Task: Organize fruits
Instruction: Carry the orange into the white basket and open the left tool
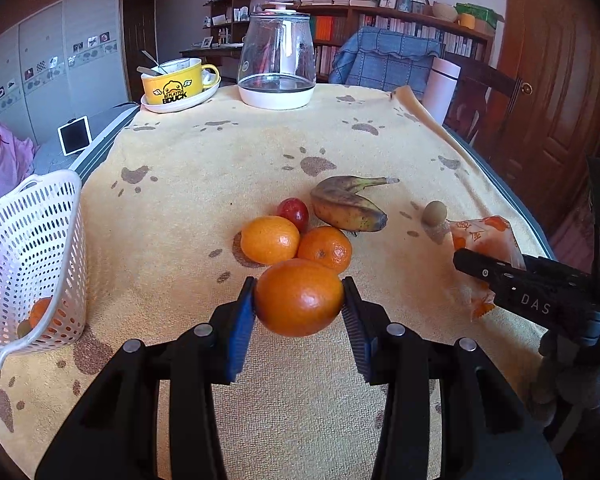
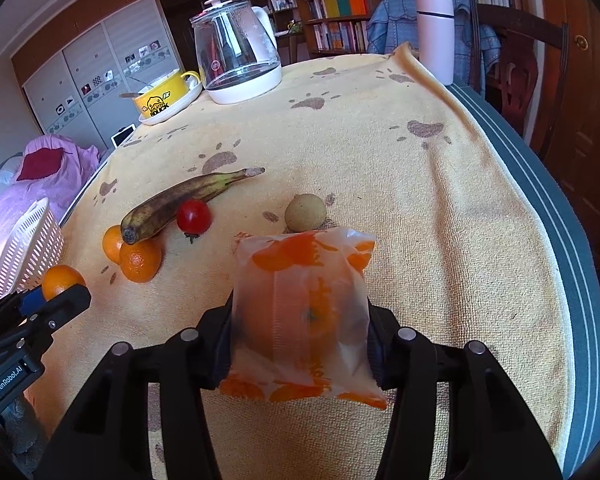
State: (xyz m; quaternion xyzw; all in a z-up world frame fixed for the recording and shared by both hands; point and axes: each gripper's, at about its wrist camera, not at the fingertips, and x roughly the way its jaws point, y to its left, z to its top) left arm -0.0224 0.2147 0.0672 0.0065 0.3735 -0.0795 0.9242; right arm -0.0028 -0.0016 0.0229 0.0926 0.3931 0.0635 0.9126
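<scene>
My left gripper [image 1: 299, 300] is shut on an orange [image 1: 299, 297], held just above the yellow towel. Behind it lie two more oranges [image 1: 270, 239] [image 1: 325, 249], a red cherry tomato [image 1: 294, 213], a spotted banana [image 1: 348, 205] and a small brown round fruit [image 1: 434, 213]. My right gripper [image 2: 300, 332] is shut on a bagged orange [image 2: 302, 320] in a translucent orange-printed wrapper. A white perforated basket [image 1: 28, 264] leans at the left edge with an orange [image 1: 40, 312] inside. The left gripper [image 2: 66, 290] also shows at the left of the right wrist view.
A yellow duck mug [image 1: 176, 82] on a white plate, a glass kettle [image 1: 277, 58] and a pale pink tumbler [image 1: 442, 84] stand at the table's far end. The table's right edge [image 2: 580, 280] drops off past the towel. A chair and bookshelves stand behind.
</scene>
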